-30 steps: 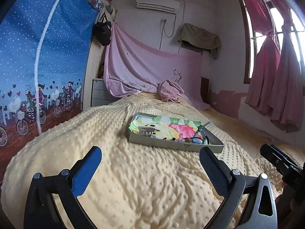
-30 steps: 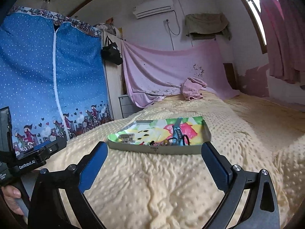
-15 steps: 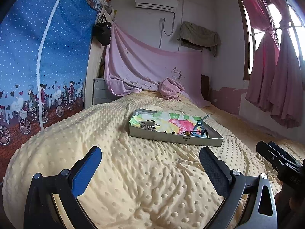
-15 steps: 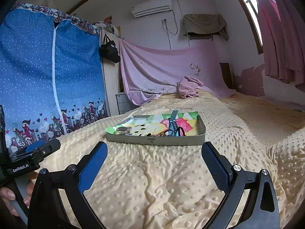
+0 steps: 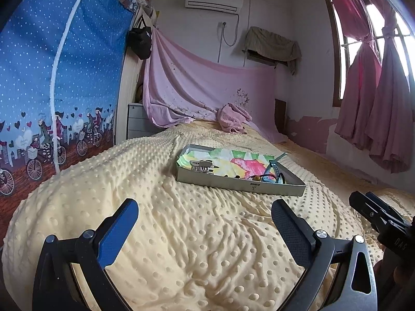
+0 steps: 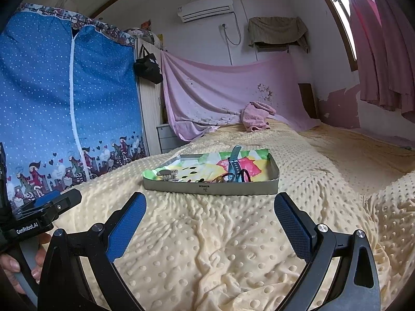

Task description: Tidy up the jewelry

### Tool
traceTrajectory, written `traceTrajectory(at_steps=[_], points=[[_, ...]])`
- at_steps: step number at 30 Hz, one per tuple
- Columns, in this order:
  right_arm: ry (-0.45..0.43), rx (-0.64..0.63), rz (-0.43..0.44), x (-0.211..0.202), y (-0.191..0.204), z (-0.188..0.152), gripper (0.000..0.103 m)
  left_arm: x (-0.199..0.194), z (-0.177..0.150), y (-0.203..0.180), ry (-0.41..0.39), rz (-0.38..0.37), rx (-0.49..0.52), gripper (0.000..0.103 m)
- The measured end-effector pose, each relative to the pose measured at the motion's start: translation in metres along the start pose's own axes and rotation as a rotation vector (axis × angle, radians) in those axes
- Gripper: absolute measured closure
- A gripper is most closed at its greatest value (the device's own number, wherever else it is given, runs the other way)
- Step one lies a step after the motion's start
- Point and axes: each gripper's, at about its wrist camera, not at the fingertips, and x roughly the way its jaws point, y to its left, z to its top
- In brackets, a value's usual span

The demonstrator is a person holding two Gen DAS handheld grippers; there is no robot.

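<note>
On the bed ahead: shallow grey cardboard tray (image 6: 211, 189) on my dimpled yellow blanket (image 6: 207, 246), jewelry inside.
Left gripper (image 5: 205, 229): jaws wide apart, empty.
Right gripper (image 6: 210, 223): same, gaping.
Approach: I come in low, clear the rim, single out the blue watch strap (image 6: 234, 162).

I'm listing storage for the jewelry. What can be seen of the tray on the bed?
The tray is a shallow grey rectangle, seemingly cardboard, with a small mark on its near wall. It lies flat on the yellow dotted blanket, lined with bright patterned paper. Inside lie a hair clip, a watch and dark bands. Neither gripper touches it.
</note>
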Motion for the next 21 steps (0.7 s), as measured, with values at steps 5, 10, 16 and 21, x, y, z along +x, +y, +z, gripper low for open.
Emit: traceTrajectory(at_steps=[5, 10, 16, 21], points=[[0.002, -0.001, 0.0, 0.001, 0.0, -0.0004, 0.006, -0.0001, -0.0003, 0.0002, 0.001, 0.0, 0.001, 0.0], [0.001, -0.002, -0.001, 0.001, 0.0004, -0.0005, 0.006, -0.0005, -0.0005, 0.0, 0.003, 0.0, 0.002, 0.0], [0.001, -0.001, 0.0, 0.0011, 0.0005, -0.0011, 0.006, -0.0006, -0.0008, 0.0, 0.004, 0.0, 0.002, 0.0], [0.002, -0.001, 0.001, 0.0011, 0.0006, -0.0011, 0.006, -0.0013, -0.0011, 0.0006, 0.003, 0.0, 0.001, 0.0]])
